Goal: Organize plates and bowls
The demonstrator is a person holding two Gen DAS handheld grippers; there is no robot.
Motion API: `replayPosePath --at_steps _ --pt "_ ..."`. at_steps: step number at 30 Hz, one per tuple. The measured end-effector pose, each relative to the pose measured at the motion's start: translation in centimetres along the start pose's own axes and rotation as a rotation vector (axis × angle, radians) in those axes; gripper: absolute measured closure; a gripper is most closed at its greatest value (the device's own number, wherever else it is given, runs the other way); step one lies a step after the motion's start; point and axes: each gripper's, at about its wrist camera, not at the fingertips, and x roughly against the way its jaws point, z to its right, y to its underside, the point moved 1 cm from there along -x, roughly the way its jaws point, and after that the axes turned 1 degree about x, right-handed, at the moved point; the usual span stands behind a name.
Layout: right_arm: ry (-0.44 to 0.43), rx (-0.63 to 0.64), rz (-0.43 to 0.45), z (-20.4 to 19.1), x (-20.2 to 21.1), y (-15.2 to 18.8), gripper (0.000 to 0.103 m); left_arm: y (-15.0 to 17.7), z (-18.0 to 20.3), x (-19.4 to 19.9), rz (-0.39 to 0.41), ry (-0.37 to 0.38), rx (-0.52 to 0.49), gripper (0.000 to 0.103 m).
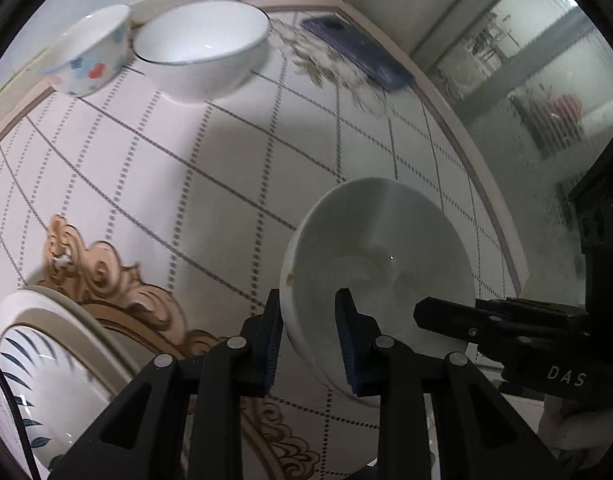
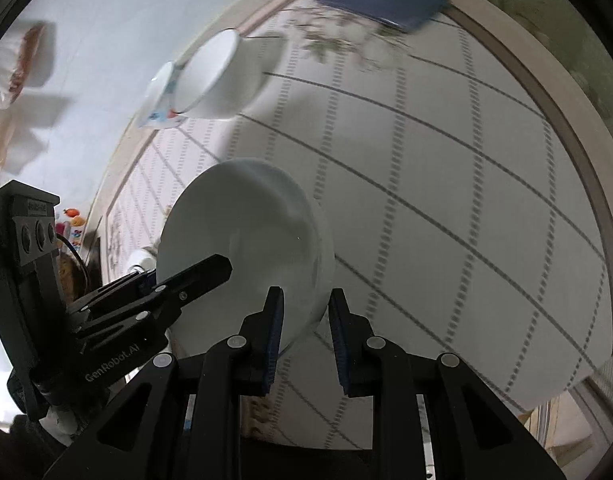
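A plain white bowl (image 1: 386, 240) hangs tilted above the table, carried by both grippers. My left gripper (image 1: 310, 320) is shut on its near rim, one pad inside the bowl and one outside. My right gripper (image 2: 304, 312) is shut on the opposite wall of the same bowl (image 2: 246, 216). Each view shows the other gripper's finger reaching into the bowl from the side. At the far edge sit a larger white bowl (image 1: 202, 44) with a dark rim line and a small patterned bowl (image 1: 90, 52) beside it. Stacked plates (image 1: 46, 360) with blue leaf marks lie at lower left.
The table (image 2: 466, 200) wears a pale cloth with a dotted grid and a gold ornament. A dark blue phone (image 1: 358, 52) lies near the far right corner. A frosted glass door (image 1: 546, 80) stands beyond the table's right edge. White bags (image 2: 18, 80) lie on the floor.
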Motion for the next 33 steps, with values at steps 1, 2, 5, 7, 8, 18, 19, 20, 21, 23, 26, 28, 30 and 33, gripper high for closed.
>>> replayPosePath --at_steps 1,2,5,7,8,18,19,20,21,23,26,28,30,33 --pt "0.002 -0.009 0.001 0.4 0.0 0.2 0.078 0.2 0.5 -0.4 -0.006 -0.003 -0.003 0.08" --pt "0.003 -0.014 0.003 0.7 0.0 0.5 0.078 0.4 0.6 -0.6 -0.011 -0.003 -0.004 0.08" --pt "0.004 -0.025 0.002 2.1 0.3 1.0 0.078 0.2 1.2 -1.9 -0.026 -0.015 -0.01 0.08" --pt "0.003 -0.025 -0.001 2.7 0.4 1.3 0.078 0.4 1.2 -2.6 -0.039 -0.025 -0.011 0.08" --pt "0.004 -0.025 -0.004 2.9 0.3 1.3 0.078 0.3 1.2 -3.0 -0.049 -0.03 -0.006 0.08" --pt "-0.083 -0.083 -0.048 3.7 2.7 -0.1 0.071 -1.6 -1.5 4.3 0.013 -0.05 0.09 0.076" --pt "-0.085 -0.08 -0.027 3.7 4.2 -0.8 0.069 -2.3 -1.8 5.2 0.037 -0.051 0.098 0.072" --pt "-0.09 -0.075 -0.01 3.5 5.1 -1.5 0.065 -3.3 -2.2 6.1 0.061 -0.052 0.108 0.06" --pt "-0.098 -0.072 0.008 3.2 6.0 -2.4 0.058 -4.5 -2.8 6.8 0.086 -0.054 0.122 0.047" --pt "-0.137 -0.062 0.048 2.3 7.6 -4.9 0.048 -7.3 -4.4 7.6 0.144 -0.072 0.165 0.039" --pt "-0.179 -0.013 0.089 0.0 7.7 -9.4 0.041 -11.1 -6.9 6.7 0.155 -0.085 0.233 0.039" --pt "-0.177 0.026 0.104 -1.7 6.0 -12.8 0.041 -13.2 -8.6 5.3 0.135 -0.08 0.283 0.039" --pt "-0.174 0.026 0.098 -2.6 3.7 -15.3 0.041 -14.4 -10.3 4.2 0.123 -0.073 0.323 0.039" --pt "-0.179 0.002 0.06 -3.6 -0.4 -18.9 0.042 -15.8 -11.8 2.0 0.082 -0.075 0.354 0.039"
